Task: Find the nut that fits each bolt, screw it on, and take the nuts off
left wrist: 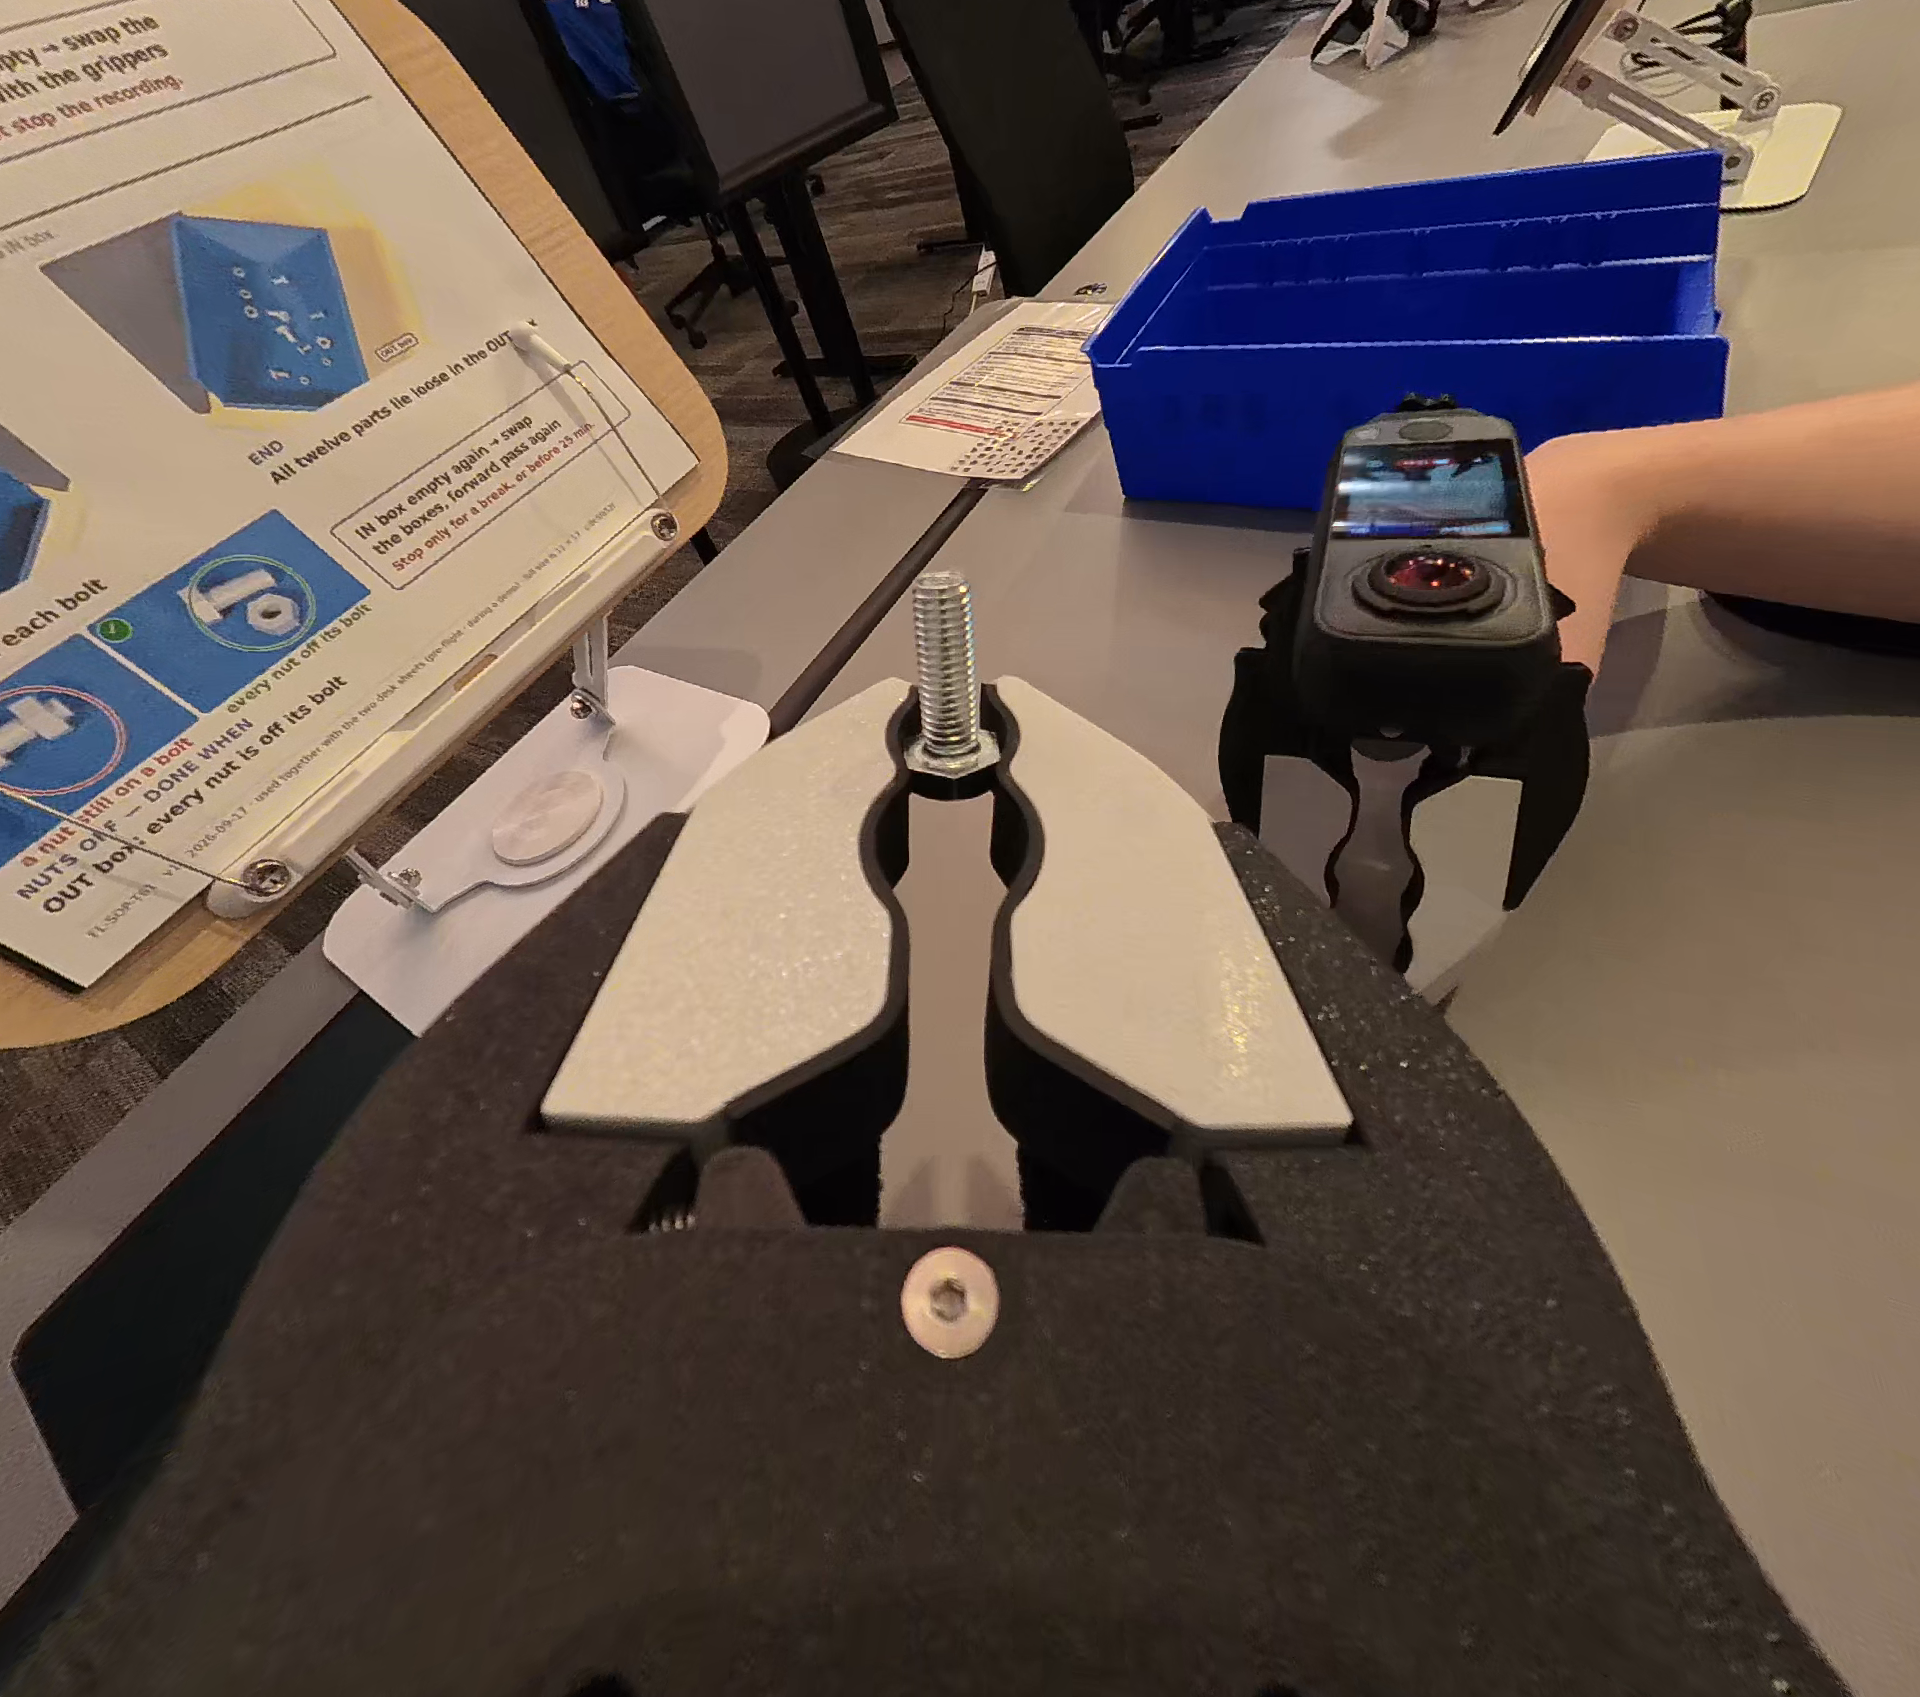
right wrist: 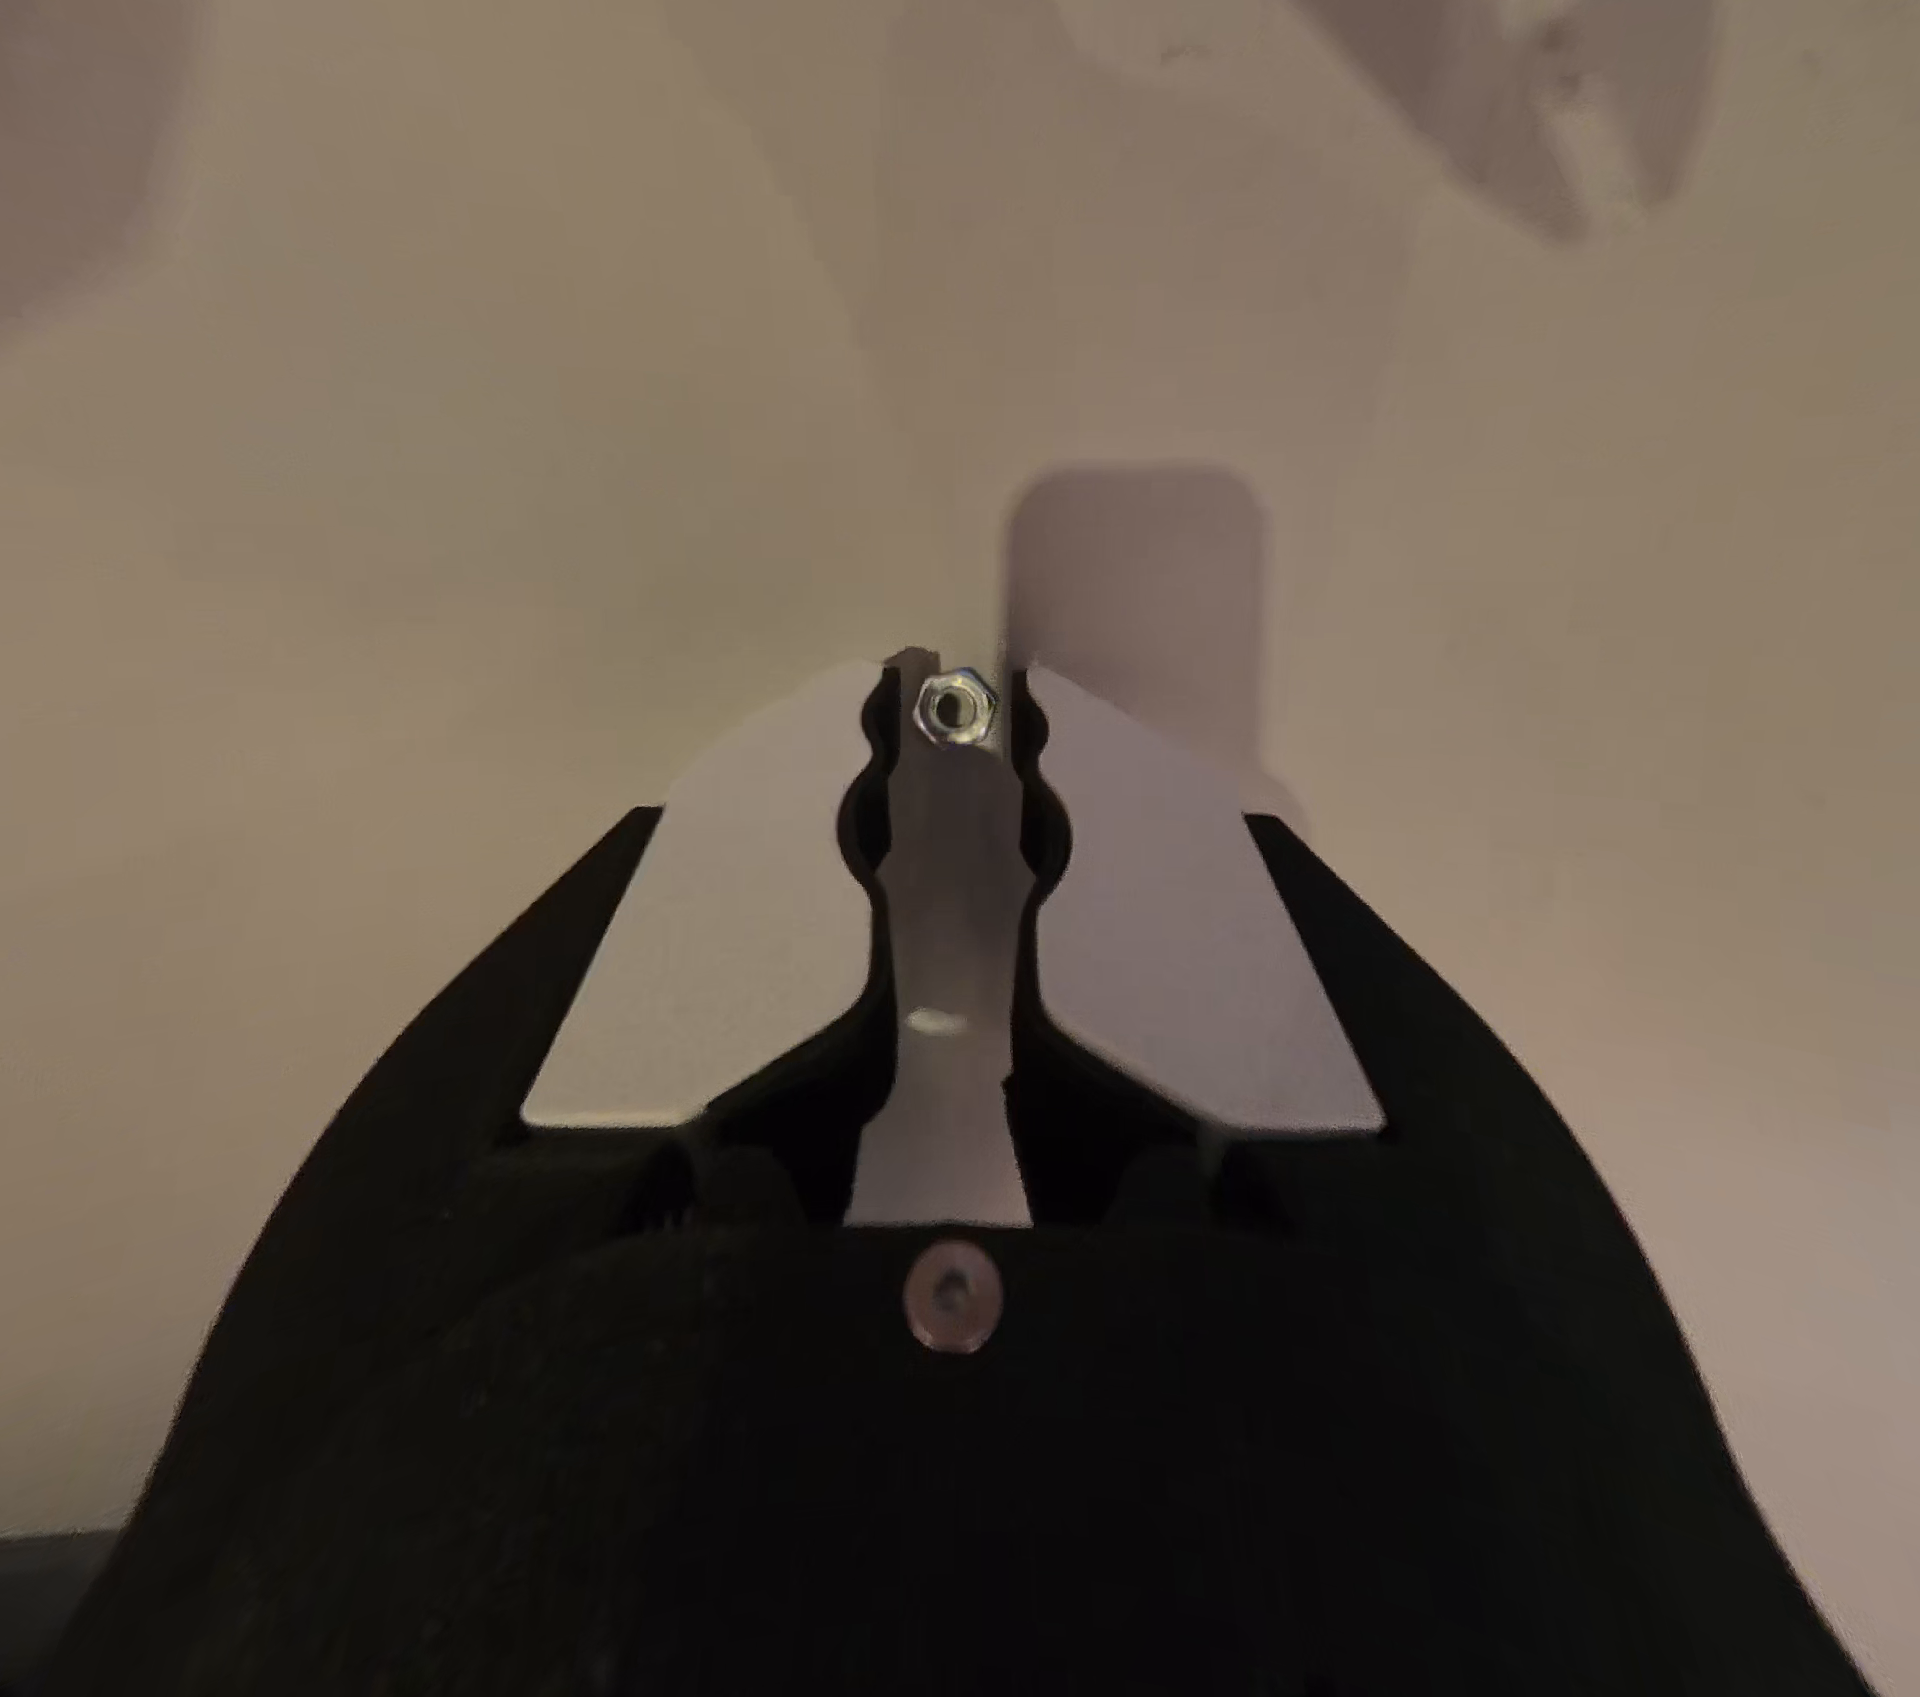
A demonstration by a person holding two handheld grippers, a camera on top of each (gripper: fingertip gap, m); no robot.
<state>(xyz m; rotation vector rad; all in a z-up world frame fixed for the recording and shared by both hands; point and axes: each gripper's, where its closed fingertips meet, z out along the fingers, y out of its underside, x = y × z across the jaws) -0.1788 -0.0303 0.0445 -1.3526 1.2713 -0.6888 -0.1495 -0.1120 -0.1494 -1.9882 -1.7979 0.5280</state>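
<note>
In the left wrist view my left gripper (left wrist: 943, 748) is shut on the head of a silver bolt (left wrist: 942, 660), whose threaded shank stands upright above the fingertips. My right gripper (left wrist: 1382, 920) is just to its right, pointing down at the grey table (left wrist: 1122, 598). In the right wrist view a small silver hex nut (right wrist: 954, 709) lies flat on the table (right wrist: 520, 400) between the tips of my right gripper (right wrist: 956, 691). The jaws stand on either side of the nut with a thin gap each side. The view is slightly blurred.
A blue divided bin (left wrist: 1403, 359) stands behind the right gripper. An instruction board on a white stand (left wrist: 312, 400) is at the left near the table edge. A laminated sheet (left wrist: 997, 390) lies beside the bin. A person's forearm (left wrist: 1745, 504) comes in from the right. Some 20 cm of space lies between my two pairs of fingers.
</note>
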